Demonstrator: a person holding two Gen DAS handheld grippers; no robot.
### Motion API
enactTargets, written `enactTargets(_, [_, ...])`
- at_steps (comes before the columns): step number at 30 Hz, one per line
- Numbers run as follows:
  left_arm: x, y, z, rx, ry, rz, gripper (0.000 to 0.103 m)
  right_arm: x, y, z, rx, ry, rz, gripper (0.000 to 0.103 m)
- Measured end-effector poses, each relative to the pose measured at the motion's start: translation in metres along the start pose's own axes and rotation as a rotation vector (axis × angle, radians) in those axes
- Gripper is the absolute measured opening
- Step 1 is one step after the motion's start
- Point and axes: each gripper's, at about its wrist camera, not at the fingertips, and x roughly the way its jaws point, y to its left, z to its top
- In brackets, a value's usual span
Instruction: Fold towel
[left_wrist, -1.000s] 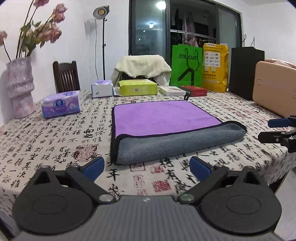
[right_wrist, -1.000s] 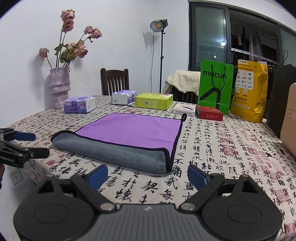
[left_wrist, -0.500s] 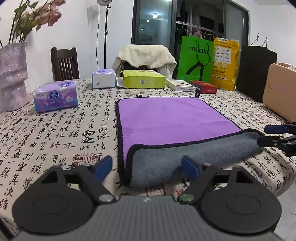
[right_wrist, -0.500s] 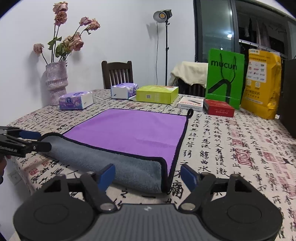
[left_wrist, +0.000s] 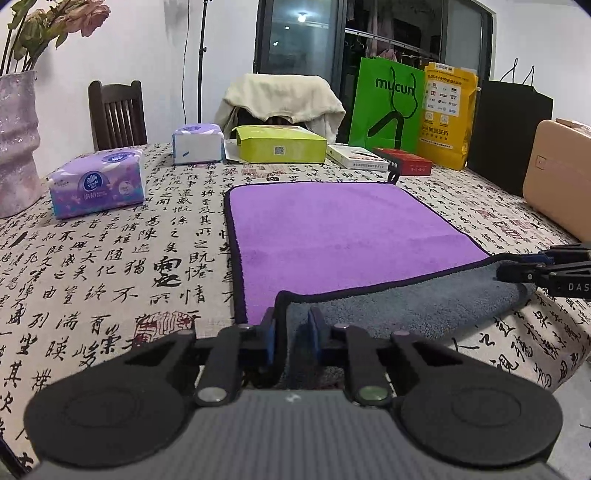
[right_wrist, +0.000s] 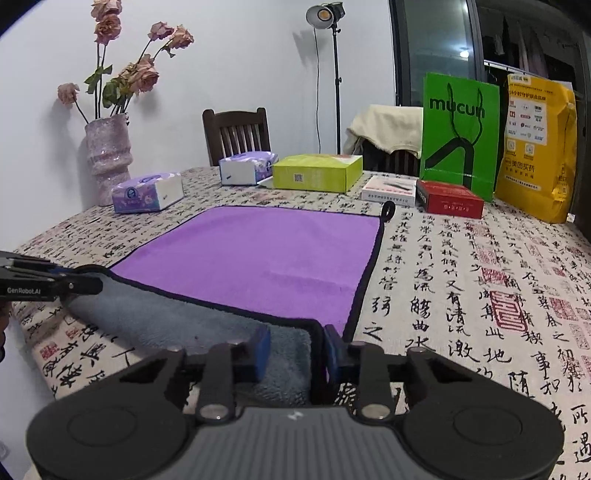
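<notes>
Now: purple/grey microfibre towel w/ black trim (left_wrist: 343, 236) flat on calligraphy-print tablecloth (left_wrist: 110, 266), near edge rolled back | left gripper (left_wrist: 291, 332) & right gripper (right_wrist: 295, 347) each clamped on a near corner | risk: plush pile slips out, or uneven lift skews fold | count: 1 towel, 2 grippers, 2 tissue packs (right_wrist: 147, 194)

Home dining room, table (right_wrist: 461, 266), chair (right_wrist: 236, 134), vase (right_wrist: 107, 158)

left gripper (left_wrist: 291, 332): pads closed on towel (left_wrist: 343, 236) near-left corner | right gripper (right_wrist: 295, 345): pads closed on near-right corner, both low
</notes>
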Motion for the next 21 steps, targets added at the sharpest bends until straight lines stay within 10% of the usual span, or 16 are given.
enactTargets(21, [-0.011, -0.008, 0.004, 0.054, -0.017, 0.001, 0.004, -0.006, -0.003, 0.002, 0.014, 0.001, 0.029, 0.004])
